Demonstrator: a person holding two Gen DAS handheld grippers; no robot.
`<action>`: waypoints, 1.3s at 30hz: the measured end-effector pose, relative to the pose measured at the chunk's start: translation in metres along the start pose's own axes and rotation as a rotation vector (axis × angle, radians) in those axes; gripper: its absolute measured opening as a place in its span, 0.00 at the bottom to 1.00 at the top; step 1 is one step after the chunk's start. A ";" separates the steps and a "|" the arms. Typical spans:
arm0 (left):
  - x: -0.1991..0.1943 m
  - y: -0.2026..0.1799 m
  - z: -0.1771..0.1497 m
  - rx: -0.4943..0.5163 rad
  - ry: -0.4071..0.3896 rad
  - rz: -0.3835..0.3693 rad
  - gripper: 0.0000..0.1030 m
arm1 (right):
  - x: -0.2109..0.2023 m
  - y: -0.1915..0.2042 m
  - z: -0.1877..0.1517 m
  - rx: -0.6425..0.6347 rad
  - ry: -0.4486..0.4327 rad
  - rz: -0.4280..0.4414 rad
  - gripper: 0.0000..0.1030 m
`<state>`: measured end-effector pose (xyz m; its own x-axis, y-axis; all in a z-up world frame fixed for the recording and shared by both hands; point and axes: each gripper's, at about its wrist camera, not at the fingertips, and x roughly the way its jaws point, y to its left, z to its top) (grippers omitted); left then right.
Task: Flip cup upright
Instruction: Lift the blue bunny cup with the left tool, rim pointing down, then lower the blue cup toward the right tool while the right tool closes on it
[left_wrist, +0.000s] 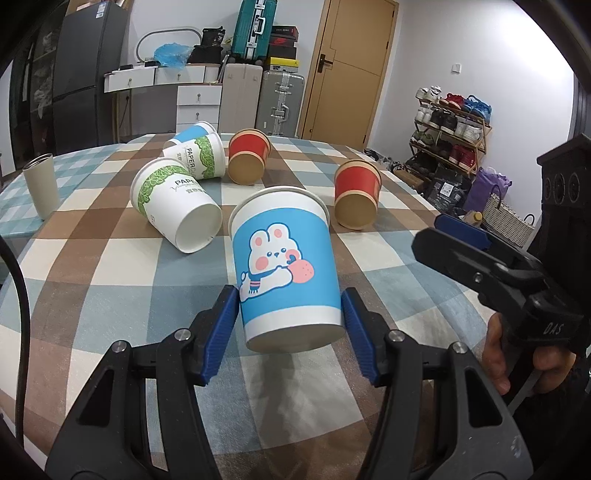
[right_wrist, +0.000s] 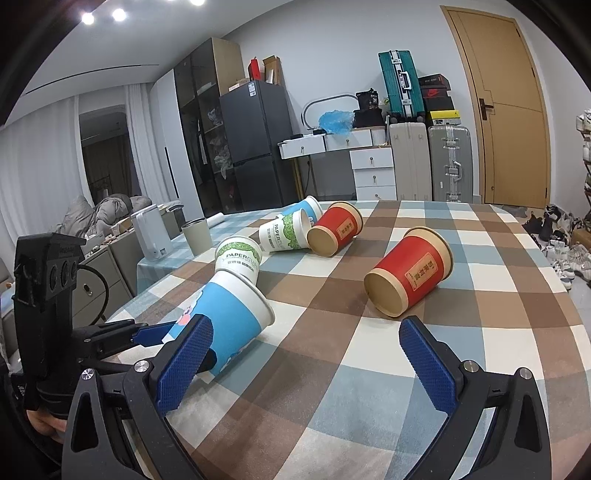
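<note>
A blue paper cup with a rabbit print (left_wrist: 286, 266) is tilted, base toward me and lifted off the checked tablecloth, rim away. My left gripper (left_wrist: 290, 328) has its blue pads on both sides of the cup's base and holds it. In the right wrist view the same cup (right_wrist: 232, 317) leans on the cloth with the left gripper (right_wrist: 173, 343) around its base. My right gripper (right_wrist: 306, 363) is open and empty above the cloth, right of that cup; it also shows in the left wrist view (left_wrist: 465, 240).
Other cups lie on their sides: two red ones (left_wrist: 356, 197) (left_wrist: 248, 155), two white-and-green ones (left_wrist: 177, 208) (left_wrist: 199, 157), one more blue one (left_wrist: 194, 133). A beige tumbler (left_wrist: 40, 184) stands upright at the far left. The table edge (right_wrist: 565, 295) drops off at right.
</note>
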<state>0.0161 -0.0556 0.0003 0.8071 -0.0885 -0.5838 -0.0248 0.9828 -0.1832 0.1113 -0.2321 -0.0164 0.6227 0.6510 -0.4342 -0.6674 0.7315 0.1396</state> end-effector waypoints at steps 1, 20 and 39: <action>0.000 -0.001 -0.001 0.002 0.001 -0.001 0.53 | 0.000 0.001 0.000 -0.001 0.000 0.000 1.00; 0.005 -0.008 -0.009 -0.004 0.029 -0.014 0.54 | 0.001 0.000 0.000 0.008 0.008 -0.003 1.00; 0.001 0.005 -0.003 -0.012 -0.016 -0.002 0.81 | 0.002 -0.004 0.001 0.034 0.014 -0.002 1.00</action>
<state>0.0152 -0.0512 -0.0040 0.8167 -0.0879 -0.5703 -0.0297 0.9806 -0.1936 0.1157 -0.2334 -0.0174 0.6178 0.6470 -0.4469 -0.6522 0.7391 0.1685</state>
